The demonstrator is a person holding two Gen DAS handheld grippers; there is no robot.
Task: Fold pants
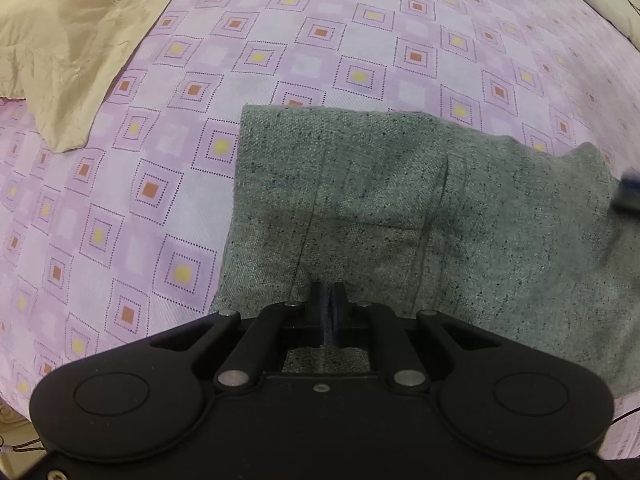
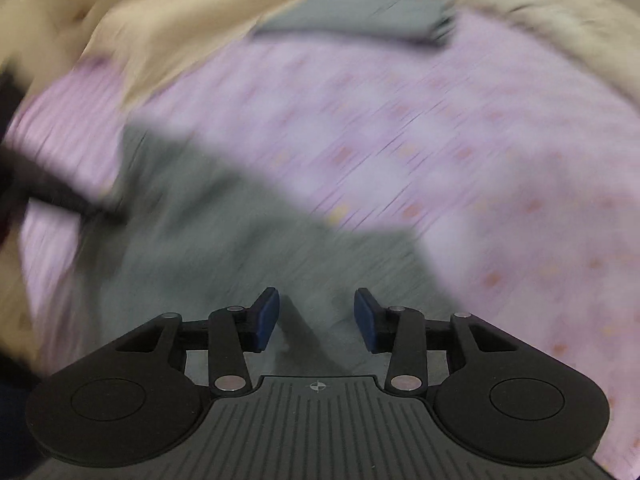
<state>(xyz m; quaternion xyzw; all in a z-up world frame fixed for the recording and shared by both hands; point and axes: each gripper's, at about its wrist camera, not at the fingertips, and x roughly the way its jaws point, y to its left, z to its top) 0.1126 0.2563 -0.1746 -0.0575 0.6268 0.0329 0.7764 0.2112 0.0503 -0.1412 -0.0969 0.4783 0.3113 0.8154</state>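
Left wrist view: the left tool [image 1: 328, 312] points almost straight down with its jaws nearly together. There's a thin dark strip between the pads, and I read that as a pinch on the near edge of the pants [image 1: 400, 208]. The pants are grey-green speckled fabric, already doubled into a rough rectangle and lying flat on the bed [image 1: 160, 216] with its lilac squares sheet. A beige blanket [image 1: 68, 48] is bunched at the top left, well clear of them. At the right edge there's a blurry blue bit hovering over the pants' far corner, probably the other tool's pad.

Right wrist view: very smeared. The right tool [image 2: 316, 316] is released, jaws apart with nothing between the blue pads [image 2: 267, 318], and it hangs over the pants [image 2: 208, 232]. Another grey folded piece [image 2: 360, 16] sits at the far end of the bed.

My guess is we're mid-fold: one side held, the other just let go. The next move calls for the right tool to find a fresh edge or corner, clamp it, then carry it across so the layers line up without dragging.
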